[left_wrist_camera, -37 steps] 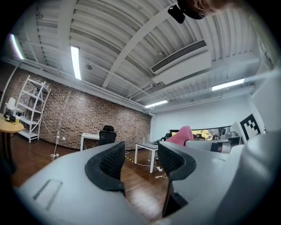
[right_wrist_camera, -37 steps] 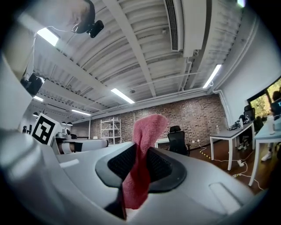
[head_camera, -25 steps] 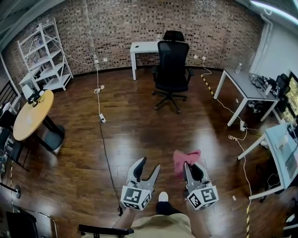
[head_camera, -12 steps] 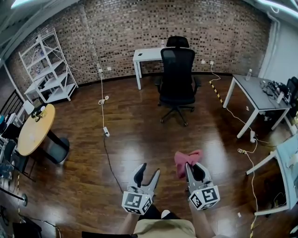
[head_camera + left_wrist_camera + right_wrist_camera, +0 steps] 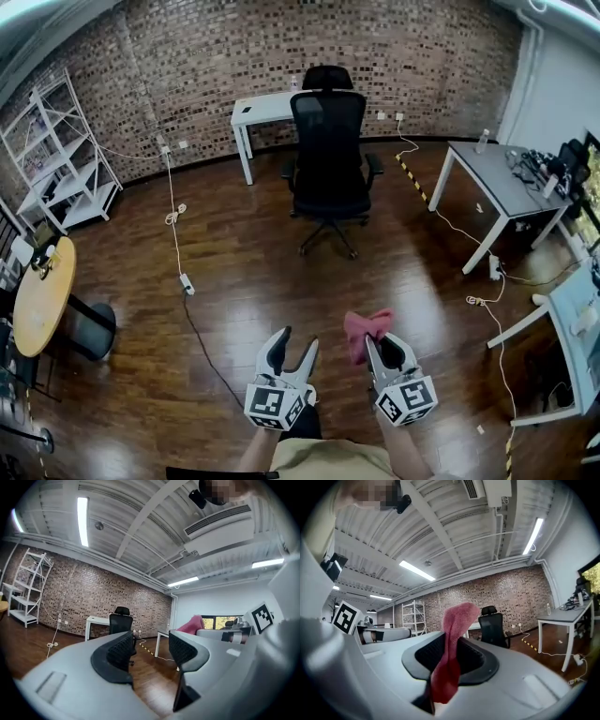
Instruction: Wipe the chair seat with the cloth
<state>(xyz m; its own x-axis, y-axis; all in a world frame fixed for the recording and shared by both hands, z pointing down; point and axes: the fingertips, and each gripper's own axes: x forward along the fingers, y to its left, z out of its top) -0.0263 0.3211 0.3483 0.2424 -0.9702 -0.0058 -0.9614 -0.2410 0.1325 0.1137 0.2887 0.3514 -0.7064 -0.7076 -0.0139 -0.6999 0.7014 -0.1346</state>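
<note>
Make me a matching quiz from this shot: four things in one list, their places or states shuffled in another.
1 cloth
2 left gripper
3 chair
4 round table

A open, nothing between its jaws
B across the floor, beside the white desk
C at the head view's left edge
D pinched in the right gripper

Pairs: 1-D, 2-A, 3-B, 4-C

Bright, even light falls from a ceiling tube lamp (image 5: pixel 83 520) at the upper left of the left gripper view. The glossy floor (image 5: pixel 244 291) carries soft glare patches. All 3 views bend strongly at the edges, and both gripper views darken at the corners.
</note>
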